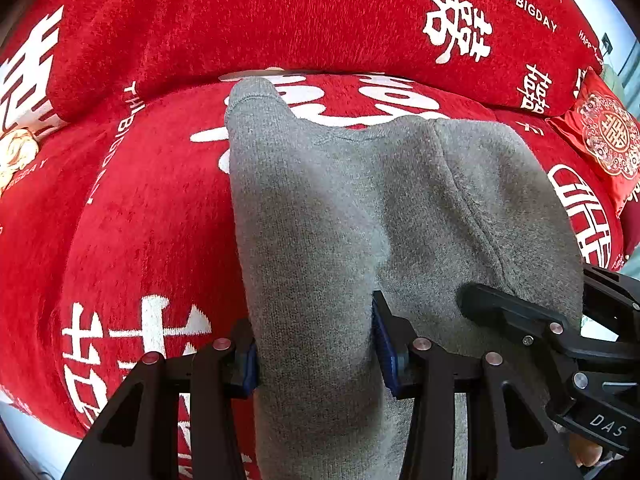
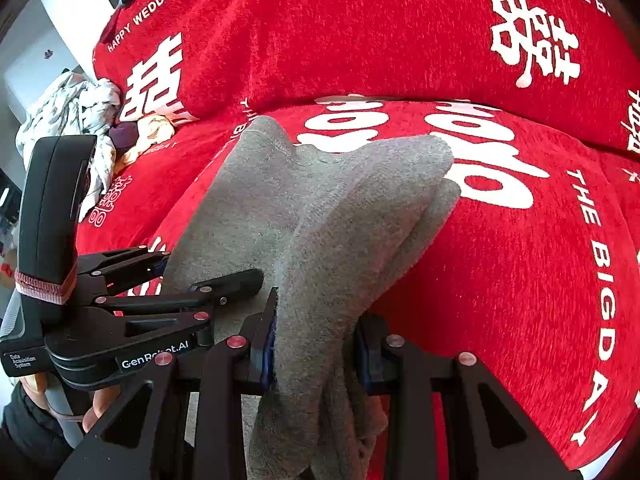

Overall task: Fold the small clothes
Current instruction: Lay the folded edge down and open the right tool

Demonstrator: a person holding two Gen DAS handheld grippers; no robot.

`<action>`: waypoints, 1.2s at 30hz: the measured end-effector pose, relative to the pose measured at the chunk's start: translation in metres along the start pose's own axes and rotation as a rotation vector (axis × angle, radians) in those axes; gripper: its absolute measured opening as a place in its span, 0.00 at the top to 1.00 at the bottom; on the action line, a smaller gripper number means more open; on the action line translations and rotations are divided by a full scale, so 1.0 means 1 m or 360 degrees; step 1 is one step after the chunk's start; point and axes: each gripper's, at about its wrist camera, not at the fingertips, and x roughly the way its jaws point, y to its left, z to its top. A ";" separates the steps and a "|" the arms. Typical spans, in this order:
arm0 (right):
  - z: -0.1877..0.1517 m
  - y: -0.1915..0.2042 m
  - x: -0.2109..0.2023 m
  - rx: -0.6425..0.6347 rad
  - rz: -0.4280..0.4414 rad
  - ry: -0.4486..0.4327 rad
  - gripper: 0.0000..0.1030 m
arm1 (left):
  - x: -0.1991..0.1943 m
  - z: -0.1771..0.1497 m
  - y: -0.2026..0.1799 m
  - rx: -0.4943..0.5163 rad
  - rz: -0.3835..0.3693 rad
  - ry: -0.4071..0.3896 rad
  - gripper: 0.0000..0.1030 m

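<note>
A small grey knit garment (image 1: 360,200) hangs in folds over a red sofa cover with white lettering (image 1: 152,208). My left gripper (image 1: 316,356) is shut on a thick bunch of its near edge, the blue pads pressing the cloth from both sides. In the right wrist view the same grey garment (image 2: 340,208) is pinched by my right gripper (image 2: 316,352), also shut on a bunched edge. The two grippers sit close side by side; the right gripper's fingers (image 1: 516,316) show at the right of the left wrist view. The garment's far end with a ribbed cuff (image 1: 252,96) rests on the seat.
A red back cushion (image 1: 280,16) rises behind the seat. A red embroidered pillow (image 1: 608,140) lies at the far right. A crumpled white patterned cloth (image 2: 72,108) lies at the sofa's left end. A hand (image 2: 96,408) holds the left gripper's handle.
</note>
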 end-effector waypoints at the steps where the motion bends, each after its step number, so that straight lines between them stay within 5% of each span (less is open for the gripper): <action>1: 0.000 0.000 0.000 -0.0002 0.0002 -0.0002 0.68 | 0.000 -0.001 0.000 0.0003 0.0001 -0.0006 0.54; 8: -0.006 -0.007 0.010 0.0008 -0.0005 -0.0011 0.67 | 0.012 -0.007 0.012 -0.0030 -0.0020 -0.0016 0.50; 13: -0.011 -0.029 0.018 0.0113 0.0053 0.0023 0.65 | 0.011 -0.011 0.024 -0.0059 0.0013 -0.0069 0.21; 22: -0.023 -0.064 0.029 0.0269 0.0169 0.0050 0.47 | 0.009 -0.021 0.039 -0.0110 -0.0072 -0.0091 0.20; 29: -0.001 -0.055 -0.021 0.0181 0.0182 -0.0233 0.45 | -0.014 0.003 0.033 -0.0110 -0.0002 -0.0181 0.20; 32: 0.016 -0.041 -0.003 0.0089 0.0335 -0.0140 0.45 | 0.007 0.021 0.034 -0.0113 0.0228 -0.0107 0.20; 36: 0.028 -0.050 0.041 0.0156 0.0288 0.0024 0.45 | 0.025 0.029 0.044 -0.0158 0.0197 -0.0040 0.20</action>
